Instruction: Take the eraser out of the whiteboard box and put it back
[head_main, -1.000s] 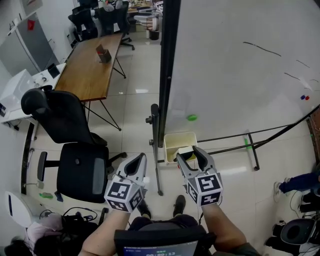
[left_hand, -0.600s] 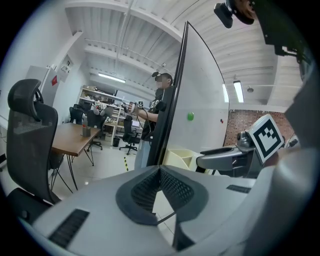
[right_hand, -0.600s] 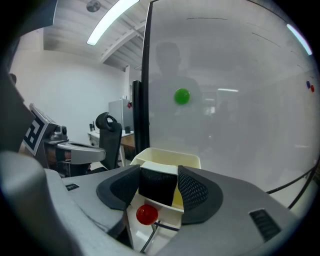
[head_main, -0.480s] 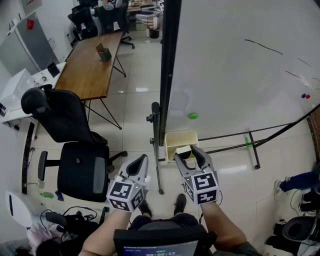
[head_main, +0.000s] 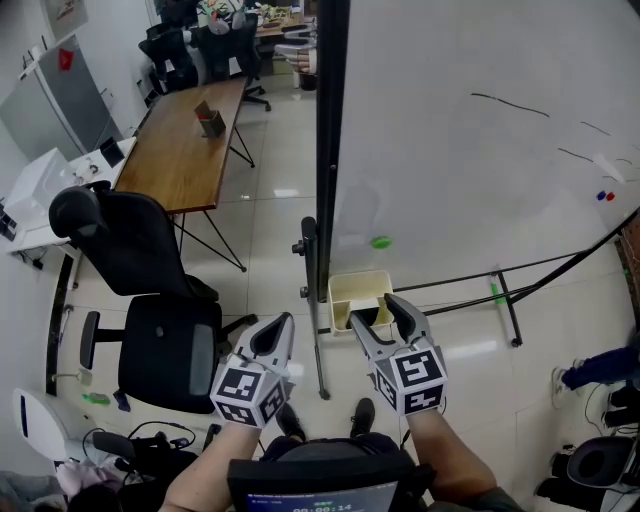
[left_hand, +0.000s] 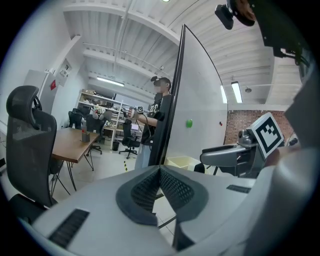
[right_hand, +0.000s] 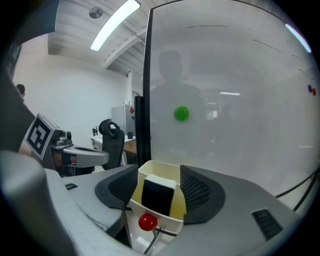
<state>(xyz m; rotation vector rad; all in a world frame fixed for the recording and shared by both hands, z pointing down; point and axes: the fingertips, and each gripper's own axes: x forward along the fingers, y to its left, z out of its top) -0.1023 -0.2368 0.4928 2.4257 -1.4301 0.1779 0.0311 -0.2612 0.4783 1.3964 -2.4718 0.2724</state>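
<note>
A pale yellow whiteboard box (right_hand: 161, 166) hangs at the foot of the whiteboard (head_main: 470, 150). The eraser (right_hand: 159, 195), black with a white top, stands upright inside it. My right gripper (right_hand: 159, 172) straddles the eraser and its jaws are opening. Both pads stand a little clear of the eraser's sides. From the head view the right gripper (head_main: 376, 308) reaches into the box (head_main: 360, 288). My left gripper (head_main: 284, 322) hangs to its left, shut and empty. In its own view the left gripper (left_hand: 160, 172) shows its pads meeting.
A green magnet (right_hand: 181, 113) sticks to the whiteboard above the box. A red knob (right_hand: 147, 222) sits on the box's front. A black office chair (head_main: 150, 300) and a wooden table (head_main: 185, 140) stand to the left. A person (left_hand: 159, 107) stands behind the board's frame.
The right jaws have spread a little around the eraser, which stays in the box. The left gripper has kept its place.
</note>
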